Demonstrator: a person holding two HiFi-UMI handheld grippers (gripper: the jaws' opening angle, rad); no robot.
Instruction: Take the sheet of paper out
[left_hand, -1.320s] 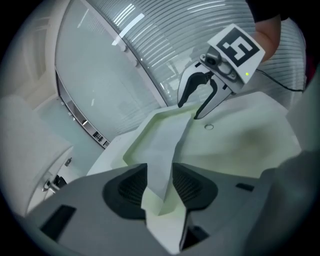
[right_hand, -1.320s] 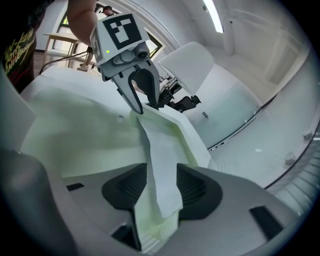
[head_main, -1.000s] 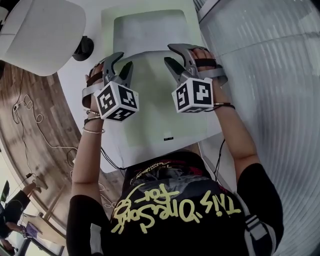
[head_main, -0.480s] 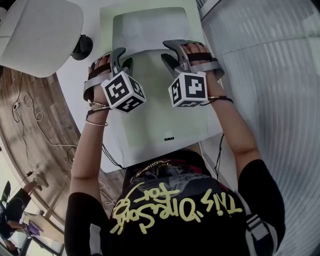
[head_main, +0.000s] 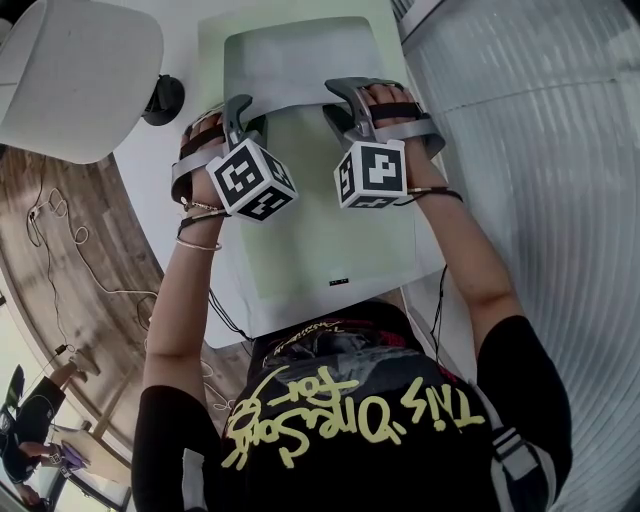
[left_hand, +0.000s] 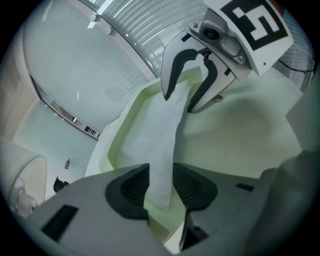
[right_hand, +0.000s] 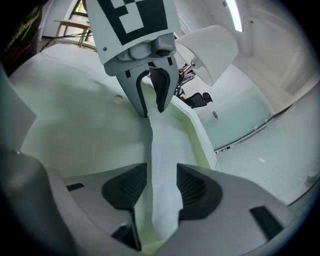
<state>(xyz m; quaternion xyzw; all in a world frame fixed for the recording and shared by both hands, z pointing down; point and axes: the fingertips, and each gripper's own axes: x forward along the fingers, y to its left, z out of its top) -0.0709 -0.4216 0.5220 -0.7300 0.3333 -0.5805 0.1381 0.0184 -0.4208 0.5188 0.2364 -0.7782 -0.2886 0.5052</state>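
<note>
The sheet is thin, light and limp. It will sag, crease or tear if I pull unevenly, and it could slide out of a weak pinch. The sensible hold is along its near edge, one gripper toward each corner, and that is where I have it.

It lies over the far part of the pale green tray, with its near edge lifted off the tray and stretched between my two grippers. My left gripper has its jaws drawn in to a narrow gap, and the sheet runs between the ribbed pads; I judge it pinched. My right gripper looks the same, closed down on that edge with the sheet passing between its pads.

I judge the next move wants both grippers rising and coming near together, level, so the sheet does not buckle or rip.
</note>
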